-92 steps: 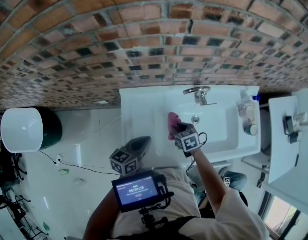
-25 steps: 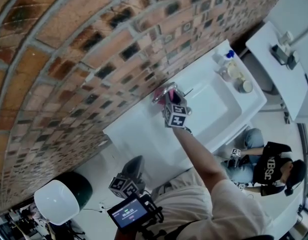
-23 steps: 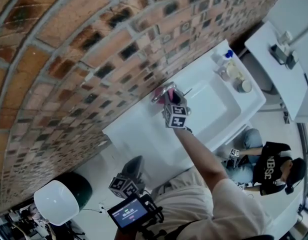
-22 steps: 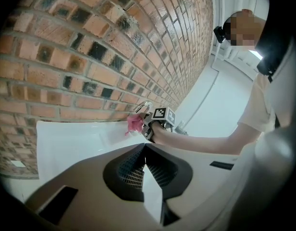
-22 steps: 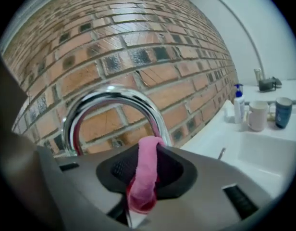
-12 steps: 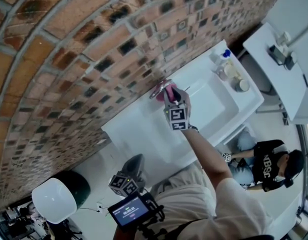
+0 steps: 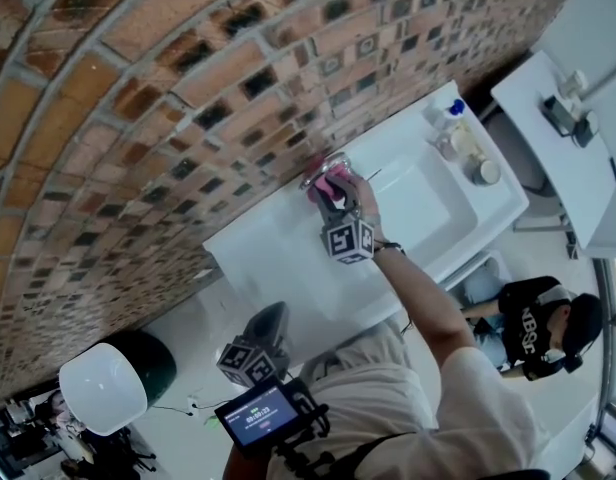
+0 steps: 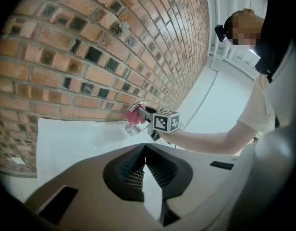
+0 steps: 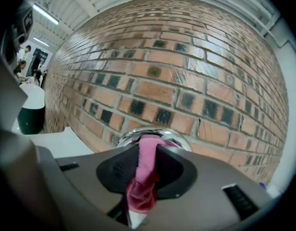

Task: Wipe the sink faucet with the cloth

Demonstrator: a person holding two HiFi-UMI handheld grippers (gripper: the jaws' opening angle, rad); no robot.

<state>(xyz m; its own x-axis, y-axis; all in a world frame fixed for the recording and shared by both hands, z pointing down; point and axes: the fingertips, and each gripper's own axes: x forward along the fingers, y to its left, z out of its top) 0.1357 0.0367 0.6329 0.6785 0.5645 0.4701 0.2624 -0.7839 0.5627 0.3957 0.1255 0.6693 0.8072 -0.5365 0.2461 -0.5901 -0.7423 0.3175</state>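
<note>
Right tool (image 9: 147, 153) pinches a crumpled pink cloth (image 9: 142, 186), pressing it onto the chrome faucet (image 9: 125, 138) at the sink's (image 7: 278, 258) brick-wall edge. Left tool (image 8: 144, 163), jaws together and empty, hangs well back.

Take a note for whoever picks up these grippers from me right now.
Right gripper: jaws shut on the pink cloth, which is pressed against the chrome faucet at the back edge of the sink, by the brick wall.
Left gripper: jaws shut, empty, held low, away from the sink.
Done: cloth is on the faucet.
To do: wipe the faucet all over; how much is clean cannot be told.
</note>
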